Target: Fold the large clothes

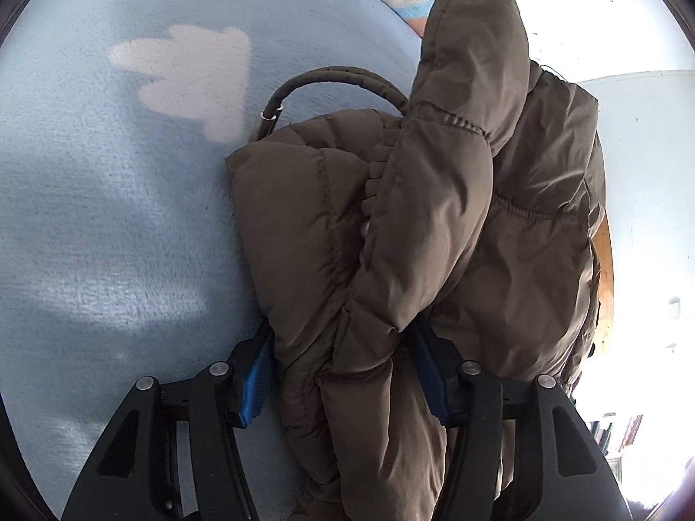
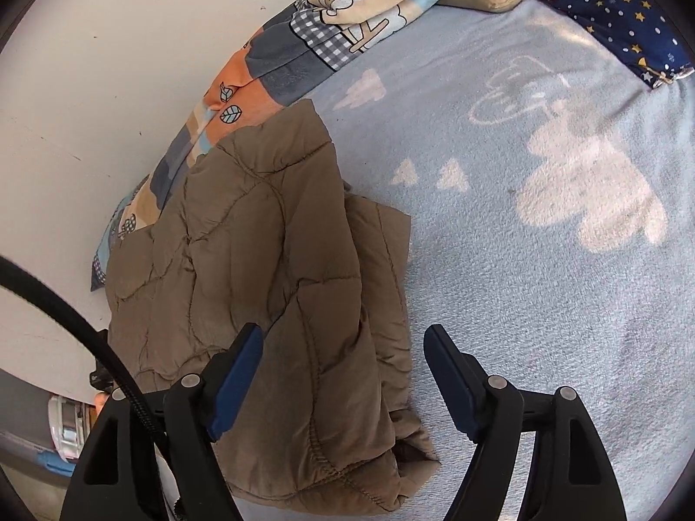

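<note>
While the left hand-held gripper [image 1: 343, 373] clamps the puffer jacket [image 1: 391, 234] and the right hand-held gripper [image 2: 343, 377] gapes, slippery padding could spring unfolded.

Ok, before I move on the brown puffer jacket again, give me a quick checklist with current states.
1. Left gripper holds the brown quilted puffer jacket: ok, a thick fold sits between its blue pads.
2. Right gripper free: ok, open, its left finger over the jacket, nothing gripped.
3. Jacket folded compactly: not ok, layers bunched and uneven.
4. Black cable clear of jacket: not ok, it runs behind the fold.
5. Room on the light blue fleece blanket: ok.
6. Sleeves tucked: cannot tell.
</note>
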A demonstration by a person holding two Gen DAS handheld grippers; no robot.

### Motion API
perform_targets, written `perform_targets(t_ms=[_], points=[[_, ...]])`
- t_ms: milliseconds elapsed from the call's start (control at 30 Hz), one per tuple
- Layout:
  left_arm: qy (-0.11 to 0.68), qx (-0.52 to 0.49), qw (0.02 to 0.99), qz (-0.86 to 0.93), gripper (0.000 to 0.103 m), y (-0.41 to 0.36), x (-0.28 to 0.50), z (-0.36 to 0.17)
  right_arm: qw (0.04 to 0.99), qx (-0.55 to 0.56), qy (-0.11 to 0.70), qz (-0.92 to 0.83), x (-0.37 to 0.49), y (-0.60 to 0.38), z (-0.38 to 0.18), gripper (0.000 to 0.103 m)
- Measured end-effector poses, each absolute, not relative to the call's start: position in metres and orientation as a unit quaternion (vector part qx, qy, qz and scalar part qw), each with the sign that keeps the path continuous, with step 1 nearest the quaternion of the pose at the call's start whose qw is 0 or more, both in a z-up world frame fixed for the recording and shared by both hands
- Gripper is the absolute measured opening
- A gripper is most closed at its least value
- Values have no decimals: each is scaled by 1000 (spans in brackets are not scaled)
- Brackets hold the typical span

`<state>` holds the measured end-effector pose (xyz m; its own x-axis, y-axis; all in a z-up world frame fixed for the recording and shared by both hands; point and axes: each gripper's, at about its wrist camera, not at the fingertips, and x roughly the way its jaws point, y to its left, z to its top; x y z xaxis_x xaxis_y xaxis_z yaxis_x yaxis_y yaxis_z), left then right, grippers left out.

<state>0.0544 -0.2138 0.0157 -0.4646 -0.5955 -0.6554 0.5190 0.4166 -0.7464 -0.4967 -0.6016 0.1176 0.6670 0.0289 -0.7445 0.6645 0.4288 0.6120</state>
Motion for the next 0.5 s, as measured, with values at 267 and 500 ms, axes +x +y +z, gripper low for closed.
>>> perform_targets(t_ms=[267,500], points=[[665,-25,512,-544,61,-235,56,17,762,517,367,-134,-469,-628,77,91],[645,-13,517,-562,78,-246,49,13,769,508,389,-7,-406,-627,48,103]])
